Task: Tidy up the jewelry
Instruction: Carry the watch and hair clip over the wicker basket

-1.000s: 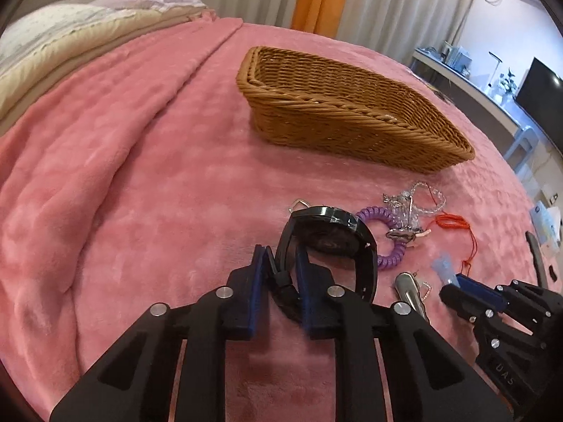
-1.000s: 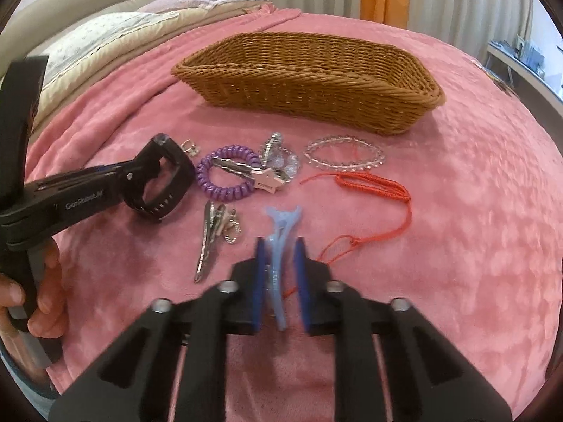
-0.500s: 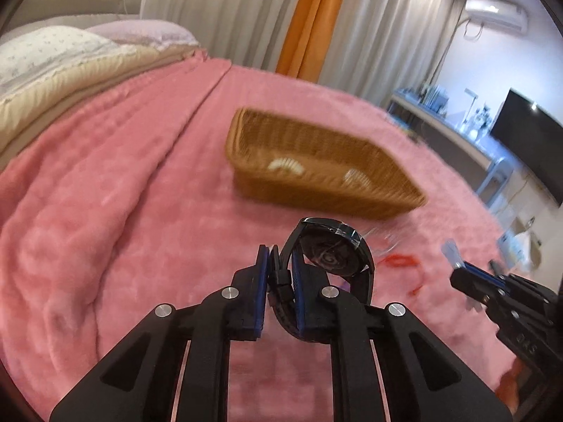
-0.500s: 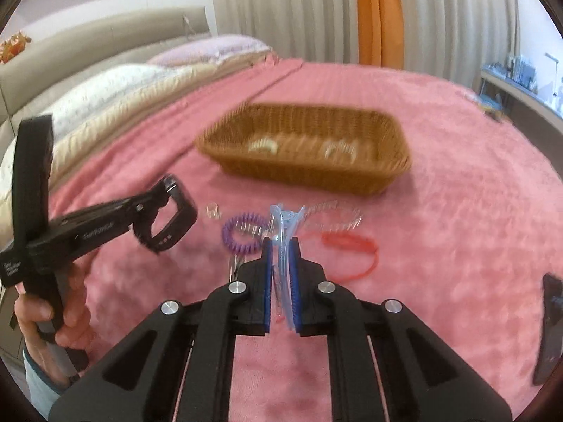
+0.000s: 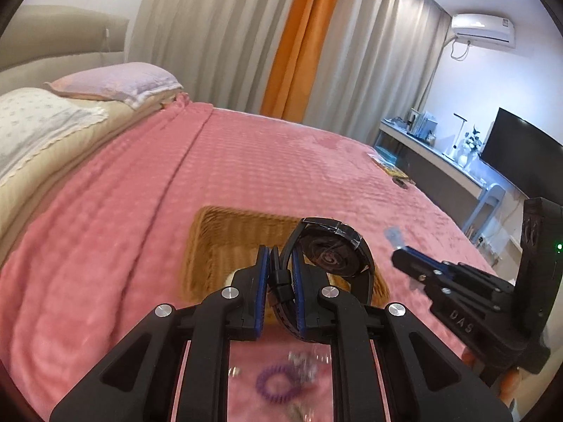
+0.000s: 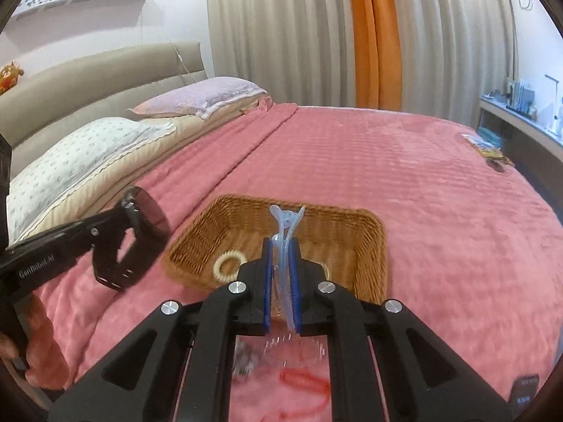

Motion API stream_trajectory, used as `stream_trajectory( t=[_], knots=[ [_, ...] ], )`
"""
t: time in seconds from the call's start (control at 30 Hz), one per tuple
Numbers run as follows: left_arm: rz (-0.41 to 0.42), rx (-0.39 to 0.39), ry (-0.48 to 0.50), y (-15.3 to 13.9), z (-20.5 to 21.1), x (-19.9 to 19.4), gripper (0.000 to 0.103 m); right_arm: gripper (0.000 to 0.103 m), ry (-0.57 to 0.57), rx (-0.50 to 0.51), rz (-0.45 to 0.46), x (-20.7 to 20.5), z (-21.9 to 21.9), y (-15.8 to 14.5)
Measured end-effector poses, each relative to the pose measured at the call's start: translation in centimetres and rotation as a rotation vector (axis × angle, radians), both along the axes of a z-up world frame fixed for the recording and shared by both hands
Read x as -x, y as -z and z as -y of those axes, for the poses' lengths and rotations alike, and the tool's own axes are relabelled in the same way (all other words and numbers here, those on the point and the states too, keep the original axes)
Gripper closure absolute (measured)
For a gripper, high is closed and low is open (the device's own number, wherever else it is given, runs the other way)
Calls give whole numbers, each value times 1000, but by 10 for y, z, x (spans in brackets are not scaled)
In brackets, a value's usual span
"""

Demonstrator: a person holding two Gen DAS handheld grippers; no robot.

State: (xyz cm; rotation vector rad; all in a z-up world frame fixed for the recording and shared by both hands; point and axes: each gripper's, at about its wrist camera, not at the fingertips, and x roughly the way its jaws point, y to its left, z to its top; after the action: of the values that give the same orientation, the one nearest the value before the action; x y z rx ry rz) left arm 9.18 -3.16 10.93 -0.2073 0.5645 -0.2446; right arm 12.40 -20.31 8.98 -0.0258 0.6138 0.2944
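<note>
While both claws are raised above the wicker basket (image 6: 366, 235) on the pink blanket (image 6: 440, 183), the left gripper (image 5: 280, 274) pinches the strap of a black watch (image 5: 334, 251). The right gripper (image 6: 280, 274), level and pointing forward, clamps a pale blue hair clip (image 6: 285, 225) upright over the basket.

Pink blanket-covered bed (image 6: 404, 183) has a wicker basket (image 6: 366, 242), purple coil hair tie (image 5: 276, 385), red cord (image 6: 304, 381) and pillows (image 6: 70, 154) on it.

left wrist: above bed, facing curtains | right wrist: same | shared: basket (image 5: 225, 246) (image 6: 352, 232)
</note>
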Motion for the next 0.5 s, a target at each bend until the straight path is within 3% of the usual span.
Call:
stream_trajectory(
  t=[0.1,0.23,0.5],
  knots=[
    [0,0,1,16,7,-29,92,96,6,-2,-38,-29,-1,15],
    [-57,10,4,44,13,-65,92,96,11,-7,-111,-64,-3,46],
    [-137,-21,3,80,18,-93,91,96,7,30,-197,-87,-6,81]
  ],
)
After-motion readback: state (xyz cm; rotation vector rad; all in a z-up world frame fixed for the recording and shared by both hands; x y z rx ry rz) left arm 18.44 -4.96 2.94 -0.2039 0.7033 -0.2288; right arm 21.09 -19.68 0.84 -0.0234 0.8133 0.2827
